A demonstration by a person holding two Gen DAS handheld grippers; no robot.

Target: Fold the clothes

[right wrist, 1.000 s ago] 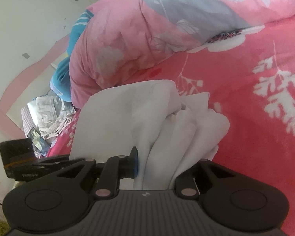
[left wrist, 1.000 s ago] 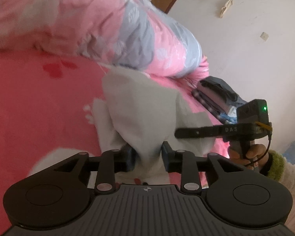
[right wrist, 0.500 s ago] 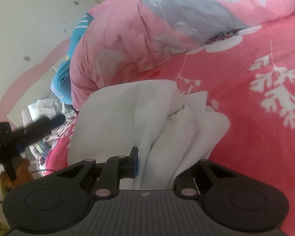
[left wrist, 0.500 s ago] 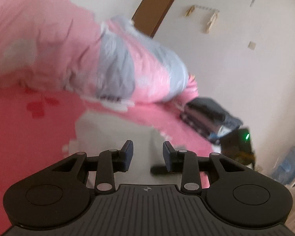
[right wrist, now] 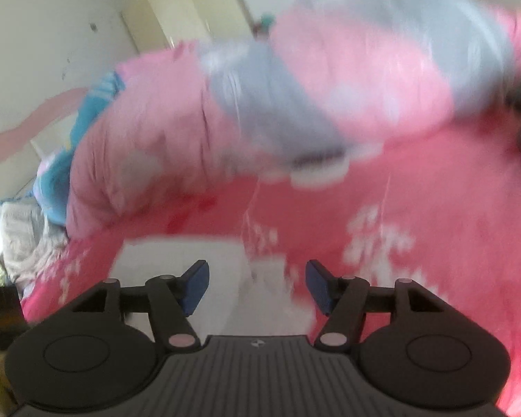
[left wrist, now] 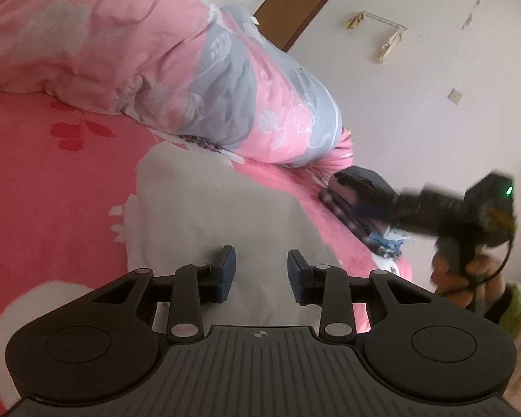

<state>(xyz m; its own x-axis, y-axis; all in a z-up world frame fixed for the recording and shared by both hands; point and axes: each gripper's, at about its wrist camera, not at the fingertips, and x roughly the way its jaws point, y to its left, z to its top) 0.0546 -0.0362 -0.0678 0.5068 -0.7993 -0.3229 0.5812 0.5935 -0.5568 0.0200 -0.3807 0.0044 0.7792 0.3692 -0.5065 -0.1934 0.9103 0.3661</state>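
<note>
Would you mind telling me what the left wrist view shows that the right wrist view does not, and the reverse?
Only the left wrist view shows the brown door, the dark stack of folded clothes at the bed's edge, and the right gripper seen from outside, in a person's hand.

Only the right wrist view, blurred, shows blue fabric and a pale pile of laundry beside the bed.

Both show the white garment lying on the pink bedsheet, and the pink and grey quilt. The right gripper's jaws are opening, with nothing between them.
</note>
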